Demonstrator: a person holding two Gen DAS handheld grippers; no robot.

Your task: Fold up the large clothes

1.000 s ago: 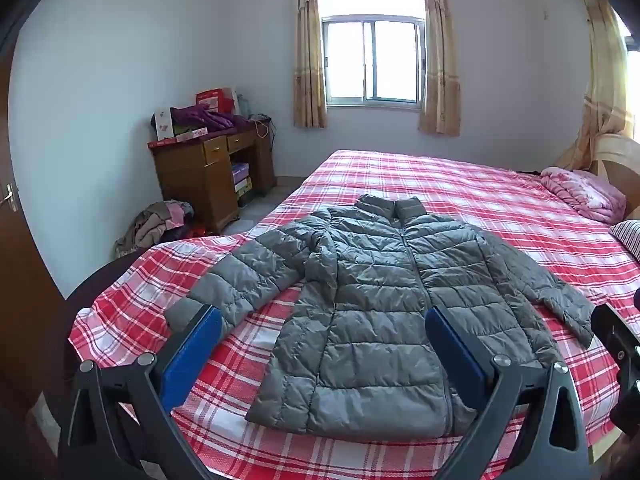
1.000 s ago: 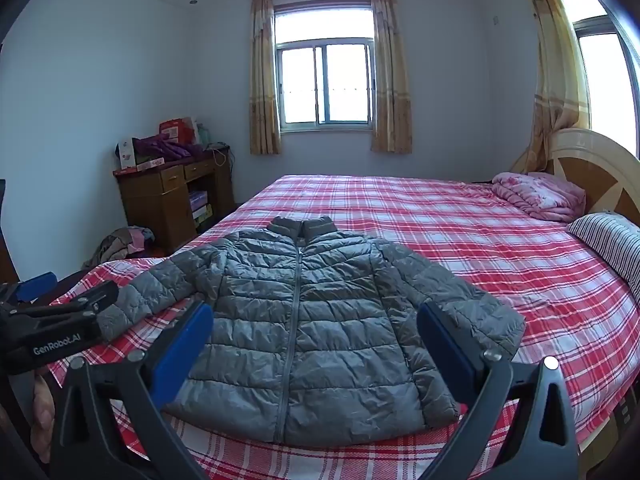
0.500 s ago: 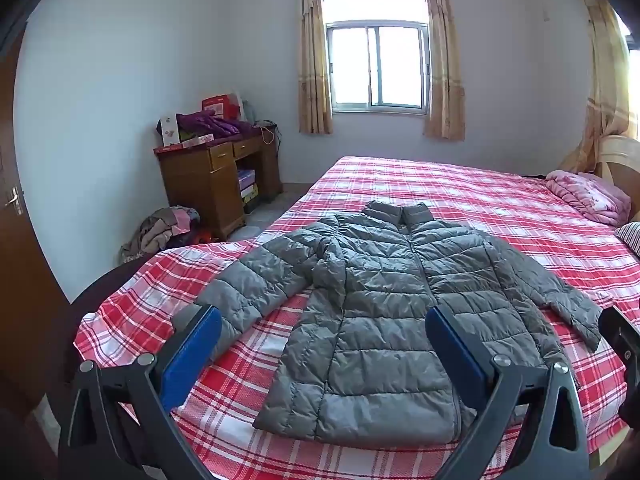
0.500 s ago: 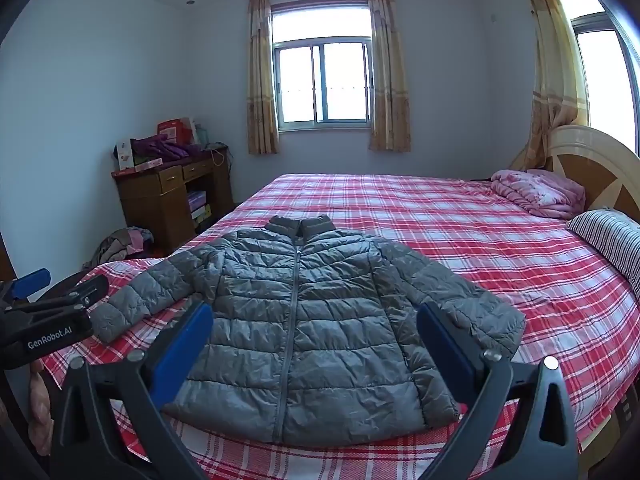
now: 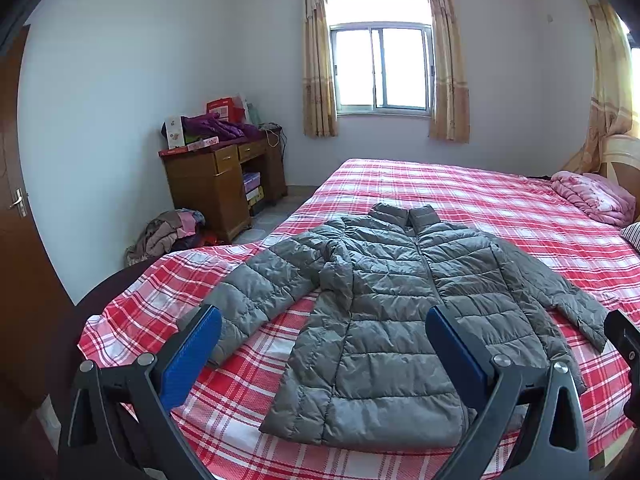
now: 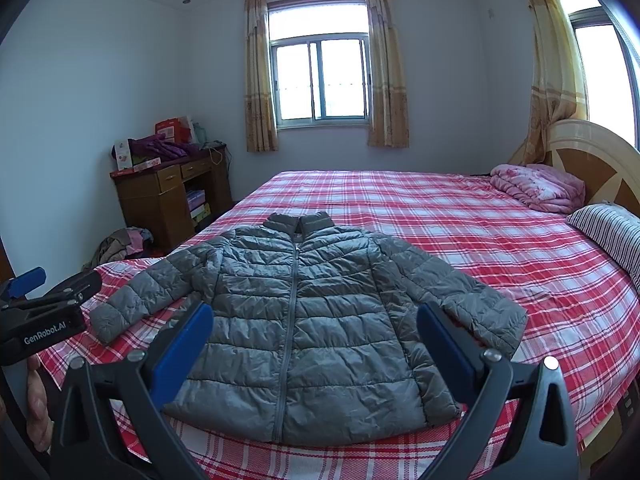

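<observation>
The grey puffer jacket (image 6: 296, 316) lies flat, collar away, hem nearest both wide-open, empty grippers, the left gripper (image 5: 324, 344) nearer its outstretched sleeve (image 5: 248, 300), the right gripper (image 6: 314, 340) facing the zip.

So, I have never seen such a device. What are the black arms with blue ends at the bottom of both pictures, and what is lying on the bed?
Each picture comes from a camera on a handheld gripper, looking forward between its two fingers. One view shows the left gripper, the other the right gripper; a person holds one in each hand. The blue ends are the finger pads. Both are open and hold nothing. A grey padded jacket lies flat on the bed, zipped, sleeves spread. Folding has not begun.
</observation>
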